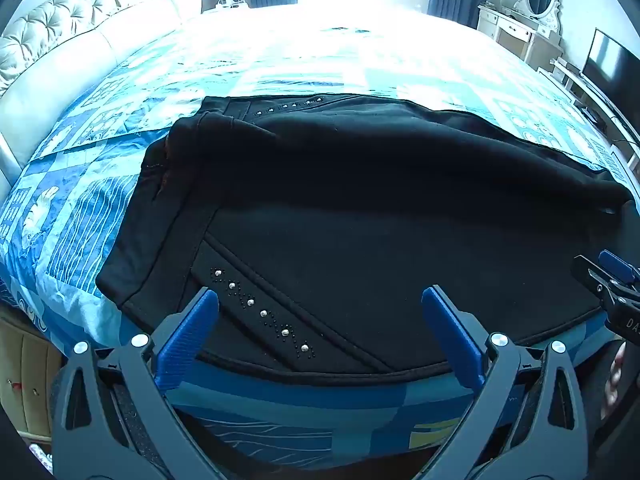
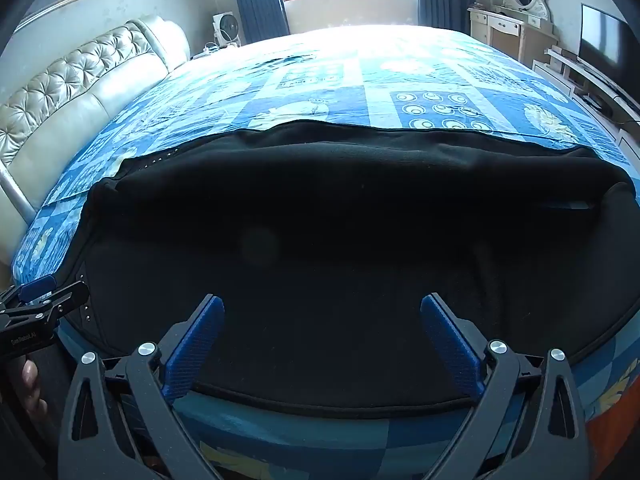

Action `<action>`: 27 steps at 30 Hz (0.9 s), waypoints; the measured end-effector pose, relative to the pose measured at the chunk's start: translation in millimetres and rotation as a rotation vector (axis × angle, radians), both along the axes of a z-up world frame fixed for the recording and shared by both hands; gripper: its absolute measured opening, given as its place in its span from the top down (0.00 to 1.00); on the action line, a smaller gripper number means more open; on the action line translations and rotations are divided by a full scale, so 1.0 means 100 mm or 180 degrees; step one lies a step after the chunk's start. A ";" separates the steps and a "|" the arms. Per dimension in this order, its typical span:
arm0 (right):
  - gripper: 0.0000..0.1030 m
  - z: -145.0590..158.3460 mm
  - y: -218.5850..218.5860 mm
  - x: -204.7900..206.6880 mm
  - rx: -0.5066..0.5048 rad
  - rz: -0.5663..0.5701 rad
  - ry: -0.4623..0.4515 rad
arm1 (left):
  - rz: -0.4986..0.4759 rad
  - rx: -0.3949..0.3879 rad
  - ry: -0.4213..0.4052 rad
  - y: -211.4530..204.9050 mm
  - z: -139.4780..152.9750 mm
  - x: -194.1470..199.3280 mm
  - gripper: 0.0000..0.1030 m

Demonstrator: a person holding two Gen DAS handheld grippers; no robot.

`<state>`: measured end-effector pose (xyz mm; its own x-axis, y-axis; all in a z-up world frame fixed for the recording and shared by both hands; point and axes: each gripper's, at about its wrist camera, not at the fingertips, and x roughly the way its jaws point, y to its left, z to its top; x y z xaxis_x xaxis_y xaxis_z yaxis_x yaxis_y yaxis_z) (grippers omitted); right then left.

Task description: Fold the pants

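Both sets of jaws stand wide apart and hold nothing: the left gripper (image 1: 320, 336) hangs over the near hem by the studded pocket trim (image 1: 262, 312), and the right gripper (image 2: 322, 340) hangs over plain dark cloth further along the same near edge. Just ahead of the jaws, the black pants (image 1: 360, 208) lie across the bed (image 2: 360, 92), spread on its blue patterned cover, with a thick rolled ridge of cloth beyond the fingertips that suggests one fold is already made. To do the next fold well, I judge each gripper should drop to the near edge (image 2: 328, 402), pinch every layer together, then lift and carry evenly toward the far side, keeping both ends level so the studded waistband (image 1: 288, 106) lines up and no slack bunches between them.
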<state>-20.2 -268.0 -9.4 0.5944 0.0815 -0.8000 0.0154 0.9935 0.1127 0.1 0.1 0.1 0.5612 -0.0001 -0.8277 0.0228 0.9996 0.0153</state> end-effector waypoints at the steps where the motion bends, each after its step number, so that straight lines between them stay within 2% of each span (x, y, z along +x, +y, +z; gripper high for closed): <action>1: 0.05 0.00 0.00 0.00 -0.0005 -0.0001 -0.0003 | -0.0003 0.0010 -0.0005 0.00 0.00 0.00 0.02; 27: 0.05 0.01 0.05 0.00 -0.0021 0.0039 -0.0020 | 0.0007 0.0007 -0.0009 -0.02 0.01 -0.01 0.02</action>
